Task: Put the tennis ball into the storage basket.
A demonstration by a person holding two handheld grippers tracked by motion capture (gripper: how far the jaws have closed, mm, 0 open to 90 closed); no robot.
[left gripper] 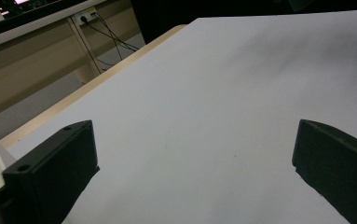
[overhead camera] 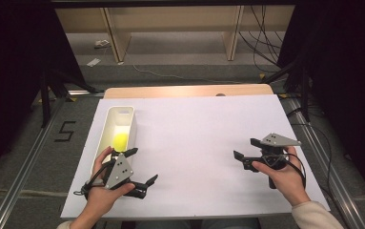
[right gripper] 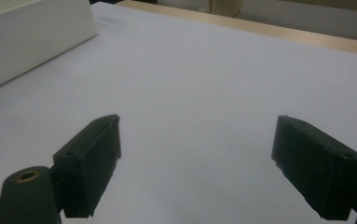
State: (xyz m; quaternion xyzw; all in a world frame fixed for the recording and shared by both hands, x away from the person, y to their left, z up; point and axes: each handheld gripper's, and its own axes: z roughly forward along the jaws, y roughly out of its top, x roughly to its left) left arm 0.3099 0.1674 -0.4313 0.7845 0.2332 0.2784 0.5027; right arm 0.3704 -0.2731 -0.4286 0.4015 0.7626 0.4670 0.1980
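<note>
White table cover [overhead camera: 194,143] bears a white bin [overhead camera: 105,138] holding a yellow ball [overhead camera: 120,141]; both hand-held grippers [overhead camera: 144,166] [overhead camera: 244,149] gape empty.

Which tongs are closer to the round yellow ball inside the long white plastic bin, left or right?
Left. The left tongs sit just beside the near end of the long white plastic bin holding the round yellow ball; the right tongs are far across the white sheet.

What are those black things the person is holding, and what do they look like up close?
They are two hand-held grippers. The left gripper and the right gripper are each black, with two blocky, flat-faced jaws. Each carries a grey three-cornered plate dotted with small holes on top, and a thin black cable trails from it. The person's right wrist shows a light, cream-coloured sleeve.
</note>
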